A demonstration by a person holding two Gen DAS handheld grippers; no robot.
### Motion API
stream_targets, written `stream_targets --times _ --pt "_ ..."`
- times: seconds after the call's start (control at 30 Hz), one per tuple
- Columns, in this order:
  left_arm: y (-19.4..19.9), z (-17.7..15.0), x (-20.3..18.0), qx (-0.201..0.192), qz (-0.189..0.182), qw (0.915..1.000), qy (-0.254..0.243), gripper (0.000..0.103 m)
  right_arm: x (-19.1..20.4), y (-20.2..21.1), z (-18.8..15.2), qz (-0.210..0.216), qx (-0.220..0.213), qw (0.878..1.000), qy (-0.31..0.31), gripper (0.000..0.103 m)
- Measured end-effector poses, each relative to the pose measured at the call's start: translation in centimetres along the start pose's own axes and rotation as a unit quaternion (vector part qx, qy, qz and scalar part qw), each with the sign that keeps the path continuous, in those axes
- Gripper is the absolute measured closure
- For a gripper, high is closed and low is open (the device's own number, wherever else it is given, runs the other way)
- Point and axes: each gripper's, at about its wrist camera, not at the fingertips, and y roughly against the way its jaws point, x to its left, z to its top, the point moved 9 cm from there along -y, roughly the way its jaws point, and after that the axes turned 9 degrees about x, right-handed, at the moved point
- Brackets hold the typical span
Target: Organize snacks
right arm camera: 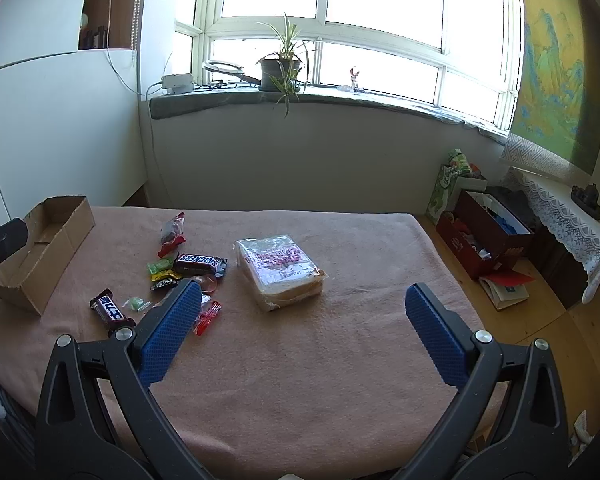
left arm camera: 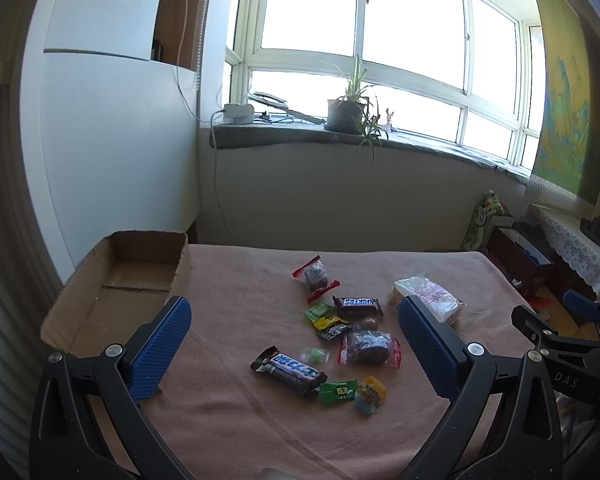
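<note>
Several wrapped snacks lie scattered on a pink cloth-covered table [left arm camera: 240, 432]: two Snickers bars [left arm camera: 290, 372] [right arm camera: 199, 265], dark sweets in red-ended wrappers [left arm camera: 370, 347], small green and yellow candies [left arm camera: 338, 391], and a clear bag of sliced bread [right arm camera: 280, 270] [left arm camera: 428, 298]. An empty cardboard box [left arm camera: 124, 280] [right arm camera: 40, 248] stands at the table's left edge. My left gripper [left arm camera: 296, 344] hovers open over the candy pile, holding nothing. My right gripper [right arm camera: 302, 320] is open just before the bread bag, also holding nothing. In the left wrist view the right gripper's body [left arm camera: 572, 340] shows at the right edge.
A windowsill behind the table holds a potted plant [right arm camera: 282, 68] and a white device [right arm camera: 178, 82]. Red boxes of items [right arm camera: 484, 236] and a book sit on the wooden floor at the right. A lace-covered cabinet [right arm camera: 560, 216] stands further right.
</note>
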Motion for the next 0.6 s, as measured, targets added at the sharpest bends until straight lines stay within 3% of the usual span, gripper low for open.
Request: stream_targets --times 0.33,0.6 --pt "-1.9 -1.1 0.9 0.027 0.001 0.9996 0.004 0.000 1.0 -1.8 -0.6 0.017 0.022 1.000 0.012 0.000" --pt "-3.8 -4.0 2.8 0.071 0.006 0.9975 0.004 0.003 2.3 -3.5 -2.0 0.069 0.040 0.997 0.024 0.000"
